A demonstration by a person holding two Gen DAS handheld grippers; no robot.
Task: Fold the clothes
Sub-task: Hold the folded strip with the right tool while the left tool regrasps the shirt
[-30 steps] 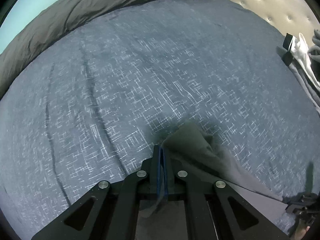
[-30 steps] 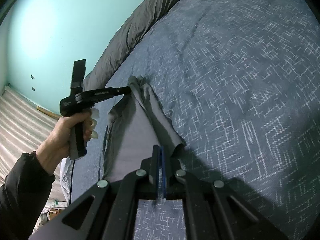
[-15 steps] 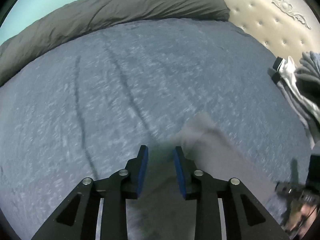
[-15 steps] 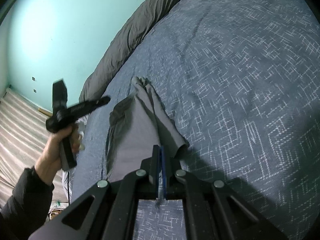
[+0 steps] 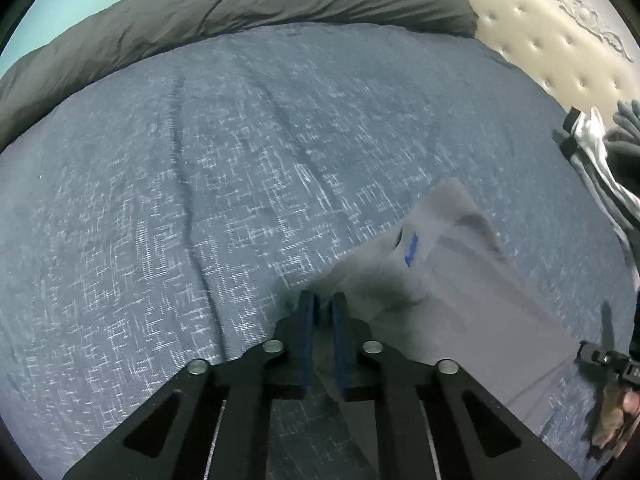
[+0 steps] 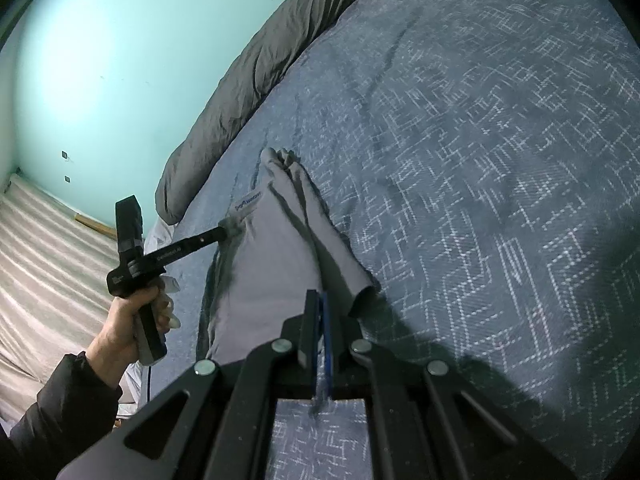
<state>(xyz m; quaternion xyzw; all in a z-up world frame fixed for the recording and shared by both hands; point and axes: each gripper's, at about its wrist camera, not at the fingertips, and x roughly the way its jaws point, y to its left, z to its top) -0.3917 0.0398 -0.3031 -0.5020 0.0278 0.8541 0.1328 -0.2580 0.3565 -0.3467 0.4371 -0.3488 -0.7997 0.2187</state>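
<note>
- The left gripper (image 5: 323,304) has let go of the grey garment's (image 6: 272,264) far end and shifted to its side edge, jaws closing on a fold.
- The garment lies lengthwise on the bed (image 6: 500,160).
- The right gripper (image 6: 318,312), pressed together, pinches its near end.

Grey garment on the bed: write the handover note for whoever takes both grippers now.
Left gripper: jaws closing on the grey garment's far, logo end; fabric between them.
Right gripper: shut on its near end.
Garment: stretched in a long strip on the blue bedspread; more clothes piled by the headboard.
Done: apparently folded lengthwise.
Left: probably fold end to end, then the pile.
</note>
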